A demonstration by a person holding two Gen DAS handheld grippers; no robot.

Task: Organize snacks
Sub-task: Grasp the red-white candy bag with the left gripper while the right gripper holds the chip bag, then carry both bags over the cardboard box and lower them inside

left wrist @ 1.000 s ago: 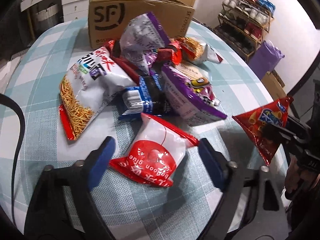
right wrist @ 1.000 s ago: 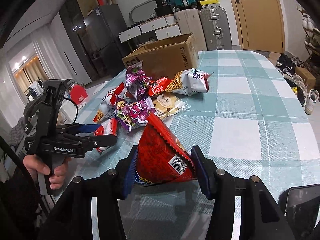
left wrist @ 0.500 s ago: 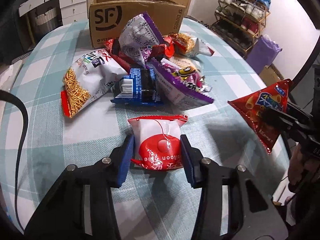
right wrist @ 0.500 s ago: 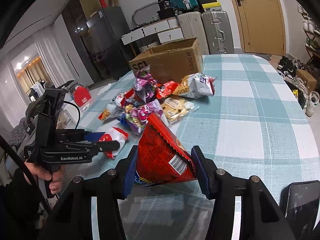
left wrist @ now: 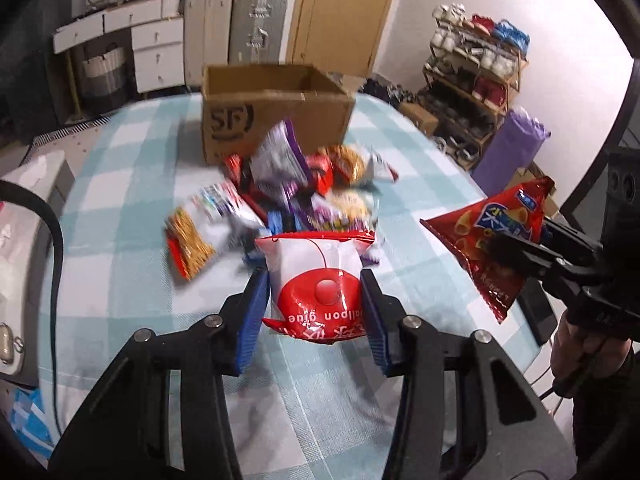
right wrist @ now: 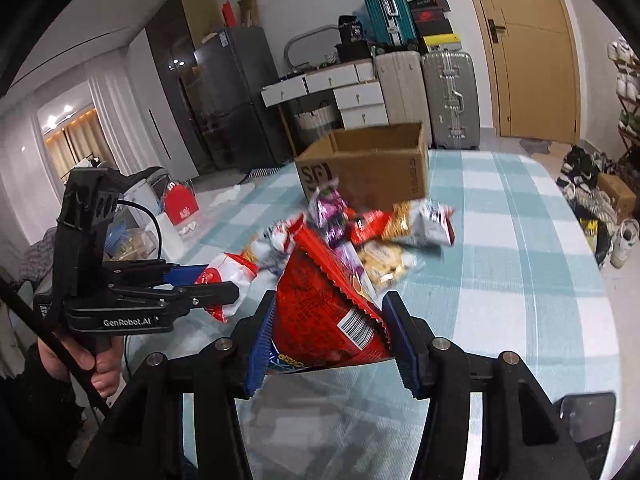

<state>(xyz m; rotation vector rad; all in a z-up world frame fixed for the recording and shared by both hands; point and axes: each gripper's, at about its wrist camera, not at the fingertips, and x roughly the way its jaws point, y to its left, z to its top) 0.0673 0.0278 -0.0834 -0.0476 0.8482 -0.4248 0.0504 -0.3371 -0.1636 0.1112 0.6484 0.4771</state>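
My left gripper is shut on a red and white snack packet, held up off the checked tablecloth. In the right wrist view that same gripper hangs at the left with the packet in it. My right gripper is shut on a red triangular chip bag, also lifted; in the left wrist view this bag hangs at the right. Behind both lies a pile of snack bags, blurred. An open cardboard box stands beyond the pile.
The round table has a teal and white checked cloth. A dark phone lies near its front right edge. Suitcases, drawers and a shoe rack stand around the room. A hand grips the left gripper's handle.
My left gripper closed on the red and white packet and lifted it off the table. The right gripper rose a little with the chip bag still in it.
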